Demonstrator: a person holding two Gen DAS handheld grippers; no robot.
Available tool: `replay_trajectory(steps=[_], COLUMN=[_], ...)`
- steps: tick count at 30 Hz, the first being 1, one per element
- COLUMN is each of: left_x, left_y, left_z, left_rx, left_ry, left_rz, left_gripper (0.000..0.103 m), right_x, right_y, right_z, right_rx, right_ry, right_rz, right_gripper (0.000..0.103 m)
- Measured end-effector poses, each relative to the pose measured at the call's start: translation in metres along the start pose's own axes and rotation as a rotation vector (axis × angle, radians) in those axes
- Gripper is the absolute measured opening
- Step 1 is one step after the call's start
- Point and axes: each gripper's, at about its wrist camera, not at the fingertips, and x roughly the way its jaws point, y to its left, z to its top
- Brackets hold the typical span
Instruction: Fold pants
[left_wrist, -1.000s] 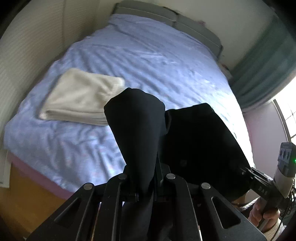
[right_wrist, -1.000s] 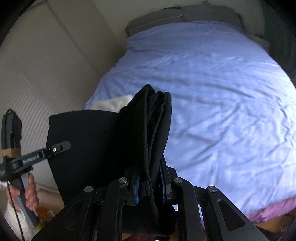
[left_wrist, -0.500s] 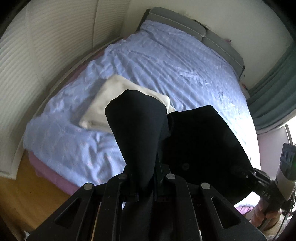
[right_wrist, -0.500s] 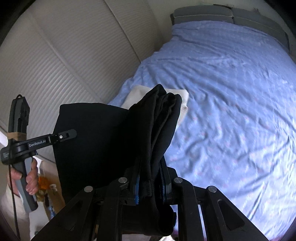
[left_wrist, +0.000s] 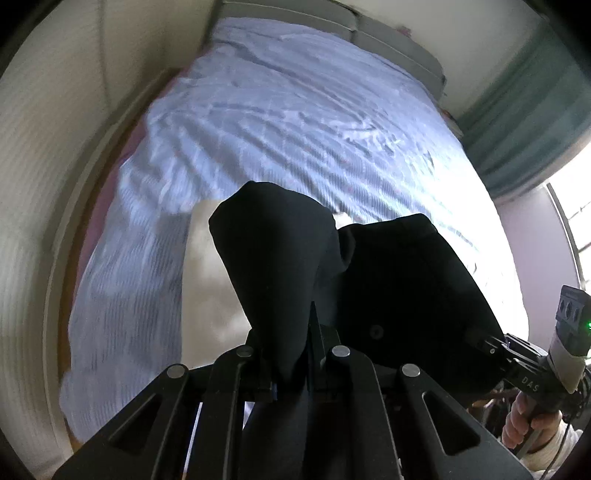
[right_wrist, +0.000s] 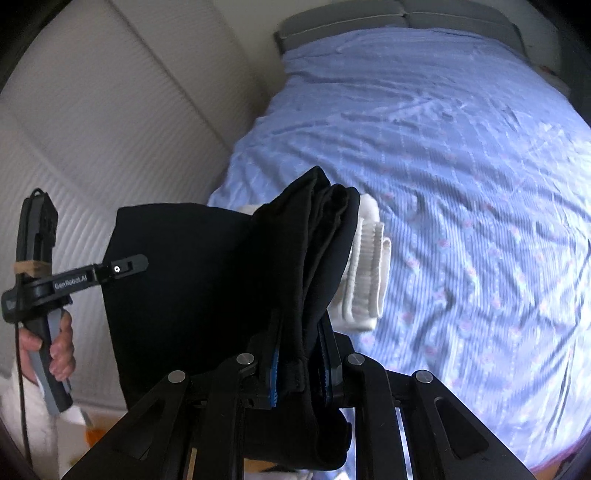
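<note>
Both grippers are clenched on the black pants (left_wrist: 399, 295), held in the air and stretched from the left gripper (left_wrist: 291, 363) across to the right gripper (right_wrist: 299, 363). The bed (right_wrist: 461, 166) lies ahead and below, a folded white garment (right_wrist: 364, 266) directly beneath the pants.

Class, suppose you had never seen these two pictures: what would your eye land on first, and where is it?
The black pants, bunched up and clamped in both the left hand-held gripper and the right hand-held gripper, fill the foreground. Behind them spreads the blue bed sheet, with a folded white garment lying on it.
</note>
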Motion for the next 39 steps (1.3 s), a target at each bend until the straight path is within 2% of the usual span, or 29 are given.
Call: replay_trajectory(steps=[6, 8, 13, 15, 17, 19, 20, 21, 22, 23, 25, 27, 28, 30, 34, 36, 39], left_x=[0.056, 0.078, 0.12, 0.138, 0.149, 0.146, 0.141, 0.132, 0.123, 0.116, 0.098, 0.085, 0.078, 0.065, 0.043, 0.026, -0.001], left_y=[0.029, 0.036, 0.051, 0.061, 0.068, 0.071, 0.07, 0.068, 0.066, 0.064, 0.061, 0.057, 0.053, 0.042, 0.006, -0.02, -0.062], left_z=[0.063, 0.084, 0.109, 0.112, 0.114, 0.115, 0.114, 0.111, 0.107, 0.103, 0.088, 0.073, 0.063, 0.039, -0.011, -0.039, -0.072], left_rx=[0.044, 0.062, 0.091, 0.083, 0.084, 0.099, 0.115, 0.133, 0.142, 0.146, 0.144, 0.124, 0.11, 0.086, 0.081, 0.095, 0.104], left_ry=[0.064, 0.086, 0.118, 0.147, 0.17, 0.158, 0.146, 0.121, 0.105, 0.099, 0.073, 0.053, 0.047, 0.04, 0.03, 0.007, -0.038], left_rz=[-0.044, -0.033, 0.017, 0.063, 0.155, 0.294, 0.33, 0.342, 0.342, 0.351, 0.364, 0.357, 0.347, 0.324, 0.328, 0.336, 0.335], left_gripper=[0.012, 0.012, 0.015, 0.02, 0.028, 0.032, 0.034, 0.036, 0.044, 0.047, 0.047, 0.056, 0.058, 0.059, 0.061, 0.061, 0.066], right_x=[0.046, 0.064, 0.107, 0.129, 0.144, 0.151, 0.15, 0.15, 0.148, 0.147, 0.144, 0.136, 0.134, 0.122, 0.087, 0.054, 0.005], right_y=[-0.001, -0.002, -0.001, -0.004, -0.01, -0.015, -0.017, -0.018, -0.018, -0.018, -0.019, -0.026, -0.029, -0.04, -0.053, -0.06, -0.066], right_z=[0.035, 0.043, 0.046, 0.043, 0.039, 0.035, 0.033, 0.031, 0.03, 0.028, 0.025, 0.018, 0.016, 0.004, -0.02, -0.036, -0.055], right_rx=[0.081, 0.088, 0.064, 0.057, 0.078, 0.098, 0.104, 0.103, 0.098, 0.088, 0.063, 0.047, 0.045, 0.036, 0.01, -0.003, -0.017], right_ry=[0.001, 0.009, 0.05, 0.096, 0.141, 0.173, 0.174, 0.173, 0.174, 0.178, 0.18, 0.182, 0.184, 0.177, 0.165, 0.138, 0.085], right_rz=[-0.088, -0.123, -0.182, -0.219, -0.247, -0.279, -0.293, -0.308, -0.324, -0.337, -0.362, -0.367, -0.371, -0.358, -0.36, -0.339, -0.312], right_gripper=[0.017, 0.017, 0.018, 0.018, 0.019, 0.02, 0.023, 0.026, 0.034, 0.039, 0.04, 0.049, 0.058, 0.059, 0.06, 0.06, 0.072])
